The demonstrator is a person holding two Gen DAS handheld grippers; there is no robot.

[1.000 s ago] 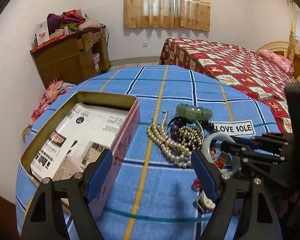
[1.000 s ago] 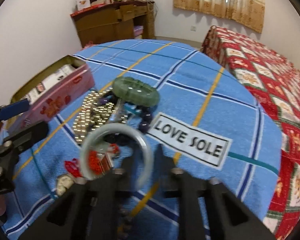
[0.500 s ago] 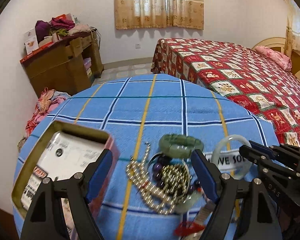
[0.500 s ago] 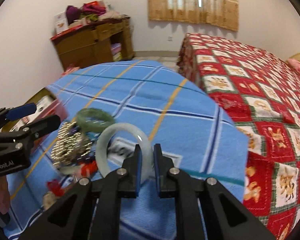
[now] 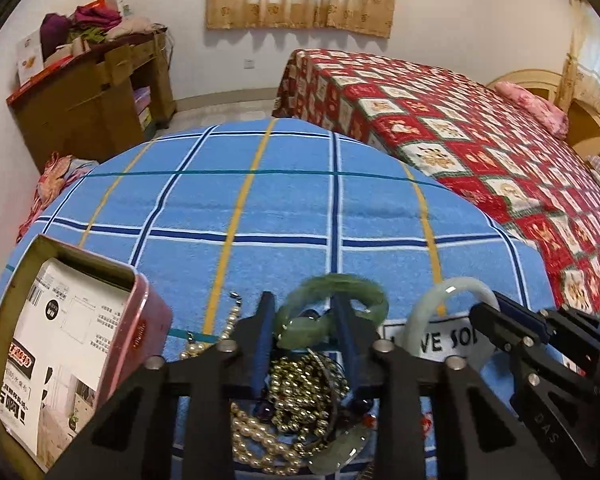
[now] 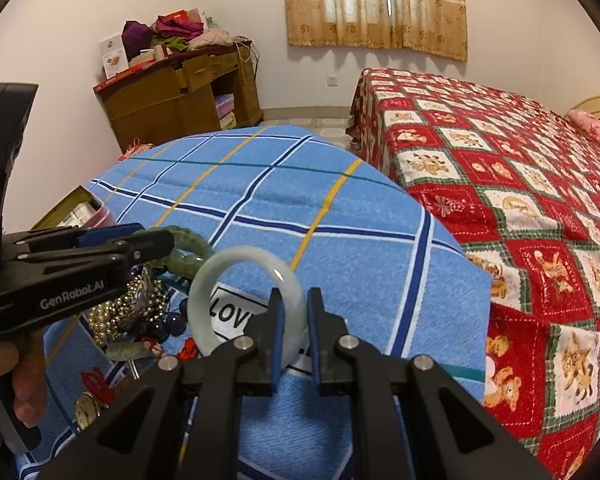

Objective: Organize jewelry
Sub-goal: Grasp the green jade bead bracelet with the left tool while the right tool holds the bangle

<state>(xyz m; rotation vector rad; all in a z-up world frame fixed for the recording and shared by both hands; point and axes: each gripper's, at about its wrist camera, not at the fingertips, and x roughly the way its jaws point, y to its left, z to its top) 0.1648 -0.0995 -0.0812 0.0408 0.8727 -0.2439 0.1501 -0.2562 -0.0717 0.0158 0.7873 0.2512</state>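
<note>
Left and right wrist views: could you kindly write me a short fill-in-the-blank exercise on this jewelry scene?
1. The pale bangle is clamped in the ___ gripper.
2. The open tin sits on a ___ checked cloth.
3. The dark green bracelet has one side between the fingers of the ___ gripper.
Missing words: right; blue; left.
Note: the left gripper's jaws have just been closing on that bracelet.

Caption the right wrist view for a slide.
Right gripper holds a pale bangle above the blue cloth.

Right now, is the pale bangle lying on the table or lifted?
Lifted: the right gripper is shut on the pale bangle, holding it upright above the blue cloth.
</note>
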